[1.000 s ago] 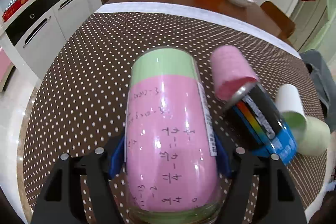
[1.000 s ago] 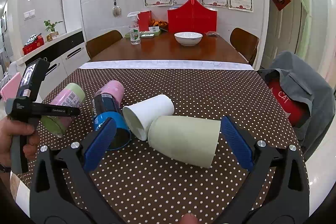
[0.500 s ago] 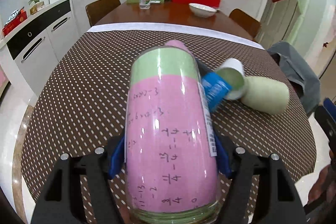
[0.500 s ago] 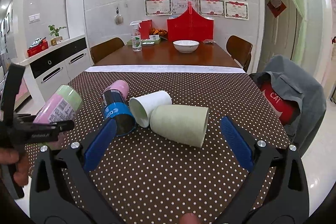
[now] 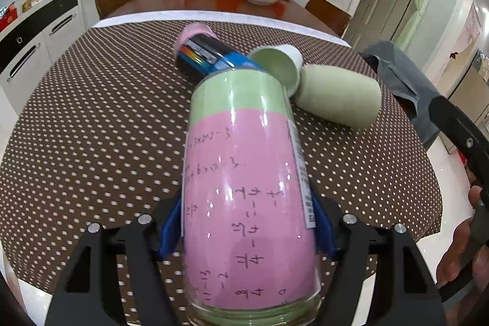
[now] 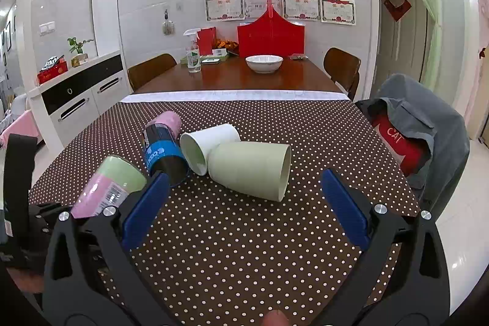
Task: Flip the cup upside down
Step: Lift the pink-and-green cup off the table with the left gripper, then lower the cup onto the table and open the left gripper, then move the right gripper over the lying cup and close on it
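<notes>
My left gripper is shut on a pink and green glass cup with handwritten sums on it. The cup is held above the dotted tablecloth, lying along the fingers, its green end pointing away. It also shows in the right wrist view, tilted, at the left. My right gripper is open and empty, above the table's near side. Three more cups lie on their sides ahead: a black, blue and pink one, a white one and a pale green one.
A wooden dining table with a white bowl, a spray bottle and a red box stands behind. A chair with a grey jacket is at the right. A white cabinet is at the left.
My left gripper has swung with the pink and green cup towards the lying cups, nearer my right gripper. The right gripper has risen and drawn back a little, still open.
</notes>
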### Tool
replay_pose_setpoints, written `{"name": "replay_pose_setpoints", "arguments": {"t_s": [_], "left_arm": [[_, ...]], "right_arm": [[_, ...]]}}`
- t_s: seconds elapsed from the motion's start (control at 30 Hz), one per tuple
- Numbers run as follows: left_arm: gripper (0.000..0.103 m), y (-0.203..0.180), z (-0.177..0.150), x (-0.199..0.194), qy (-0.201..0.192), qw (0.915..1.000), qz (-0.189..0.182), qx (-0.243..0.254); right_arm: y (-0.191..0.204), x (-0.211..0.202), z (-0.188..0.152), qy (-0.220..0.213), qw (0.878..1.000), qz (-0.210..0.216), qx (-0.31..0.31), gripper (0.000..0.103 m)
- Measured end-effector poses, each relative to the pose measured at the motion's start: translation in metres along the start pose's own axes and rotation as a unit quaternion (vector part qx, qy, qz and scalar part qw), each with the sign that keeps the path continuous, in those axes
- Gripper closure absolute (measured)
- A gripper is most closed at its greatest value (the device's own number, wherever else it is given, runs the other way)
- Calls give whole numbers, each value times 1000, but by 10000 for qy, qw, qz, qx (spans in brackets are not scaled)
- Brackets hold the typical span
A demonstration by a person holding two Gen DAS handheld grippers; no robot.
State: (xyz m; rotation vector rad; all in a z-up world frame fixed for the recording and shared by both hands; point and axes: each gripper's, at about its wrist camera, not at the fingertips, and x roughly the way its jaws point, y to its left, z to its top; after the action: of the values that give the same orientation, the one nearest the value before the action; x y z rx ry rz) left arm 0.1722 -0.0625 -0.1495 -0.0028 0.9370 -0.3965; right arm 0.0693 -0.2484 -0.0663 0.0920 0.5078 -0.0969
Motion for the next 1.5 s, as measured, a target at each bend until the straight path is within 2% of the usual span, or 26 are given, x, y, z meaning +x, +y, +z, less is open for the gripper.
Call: {"name": "replay_pose_setpoints", "arguments": {"t_s": [0.17, 0.27, 0.33, 0.53, 0.83, 1.3, 1.5], "left_arm": [[33, -3, -3, 20, 191, 9995, 264, -31], [32, -3, -6, 25, 311, 9991, 301, -13], [19, -7, -7, 22, 198, 9993, 293, 103], [4, -16, -5, 7, -185, 9984, 444, 300], [4, -14, -8, -27, -809, 9927, 735, 512], [4, 4, -7, -73, -1178, 9899, 767, 199], [4, 12, -8, -100, -1610, 9801, 1143, 210]], "right_arm": [[0, 3, -3, 51, 10000, 1, -3, 6], [-1, 3, -4, 66, 10000, -2, 4, 6], [-1, 4, -4, 77, 10000, 6, 17, 6], [1, 4, -2, 106, 9999, 108, 79, 6], [-1, 5, 4, 232, 9988, 333, 281, 6], [16, -1, 15, 336, 9978, 557, 160, 6], [31, -1, 20, 473, 9964, 703, 45, 6]]}}
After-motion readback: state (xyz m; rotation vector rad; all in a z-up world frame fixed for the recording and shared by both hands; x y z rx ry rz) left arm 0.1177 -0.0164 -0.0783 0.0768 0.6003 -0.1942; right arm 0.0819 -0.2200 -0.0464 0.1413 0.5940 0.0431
